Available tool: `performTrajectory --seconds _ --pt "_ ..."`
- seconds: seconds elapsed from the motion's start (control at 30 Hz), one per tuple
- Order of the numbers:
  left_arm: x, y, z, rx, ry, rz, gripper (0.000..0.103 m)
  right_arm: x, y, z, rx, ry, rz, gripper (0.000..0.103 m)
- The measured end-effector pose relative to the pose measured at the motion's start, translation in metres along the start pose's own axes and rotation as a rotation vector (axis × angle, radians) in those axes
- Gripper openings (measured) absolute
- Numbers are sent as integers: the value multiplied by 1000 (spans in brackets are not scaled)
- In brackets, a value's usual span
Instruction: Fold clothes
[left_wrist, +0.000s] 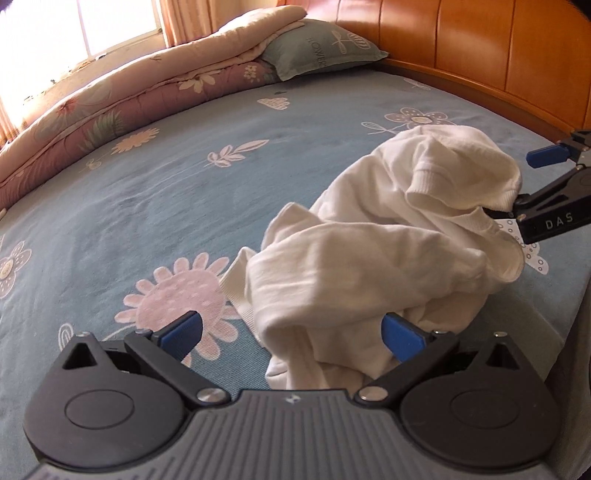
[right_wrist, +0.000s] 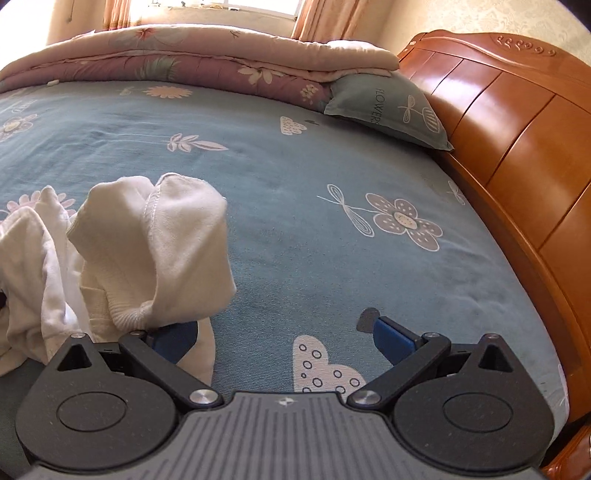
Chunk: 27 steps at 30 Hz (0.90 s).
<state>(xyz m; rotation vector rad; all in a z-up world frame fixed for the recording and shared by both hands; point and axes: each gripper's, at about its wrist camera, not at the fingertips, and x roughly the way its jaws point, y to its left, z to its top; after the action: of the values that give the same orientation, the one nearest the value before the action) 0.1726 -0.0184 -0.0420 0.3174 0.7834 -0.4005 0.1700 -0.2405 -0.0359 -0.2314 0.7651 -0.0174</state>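
One big bed (left_wrist: 184, 177) fills the room, its blue flowered sheet bare but for a rolled quilt (left_wrist: 110, 99) and a pillow (left_wrist: 321, 48) pushed up toward the window and the wooden headboard (right_wrist: 509, 122). Near the front edge, on the headboard side, lies the white garment (left_wrist: 369, 251), bunched in a heap with a ribbed cuff or hem standing up on top.

Both tools are spread wide and holding nothing. The left gripper (left_wrist: 291, 334) sits low with a fold of the cloth lying loose between its fingers. The right gripper (right_wrist: 280, 338) has its left pad touching or tucked under the ribbed edge, while the other pad stands over bare sheet.

To my eye the job has barely begun: the heap wants opening flat first. I'd say each tool should find a true edge, a hem corner or shoulder rather than a thick wad, pinch a single layer, then lift and draw apart toward the open sheet.
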Motion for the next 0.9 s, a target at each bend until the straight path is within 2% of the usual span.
performTrajectory --seconds 0.13,0.23,0.37,0.47,0.57,0.6,0.63,0.67,0.7,0.77,0.83,0.9 --pt "1 -27 6 155 -27 -13 102 -8 -1 -4 7 -25 41 103" --pt "-1 -50 10 349 -74 7 102 -13 -3 -6 19 -41 75 103" --pt "1 -76 14 658 -134 1 102 -18 -9 -8 40 -50 98 103" --pt "9 -84 19 830 -144 -9 94 -19 -14 -10 58 -51 110 103" --pt "21 -84 28 907 -88 -101 88 -20 -16 -13 70 -51 118 103" --pt "24 -85 28 915 -54 -141 83 -19 -16 -14 72 -50 120 103" --pt "26 -85 29 922 -18 -180 70 -19 -17 -15 74 -49 122 103" --pt "29 -86 29 929 17 -219 62 -19 -17 -15 75 -49 123 103" --pt "26 -88 25 949 24 -244 54 -19 -18 -16 76 -50 124 103" --pt "19 -90 17 986 20 -287 54 -20 -21 -17 82 -53 126 103" --pt "12 -89 16 966 10 -322 45 -18 -25 -19 96 -52 129 103" --pt "9 -91 18 948 -18 -304 42 -16 -27 -20 108 -49 132 103"
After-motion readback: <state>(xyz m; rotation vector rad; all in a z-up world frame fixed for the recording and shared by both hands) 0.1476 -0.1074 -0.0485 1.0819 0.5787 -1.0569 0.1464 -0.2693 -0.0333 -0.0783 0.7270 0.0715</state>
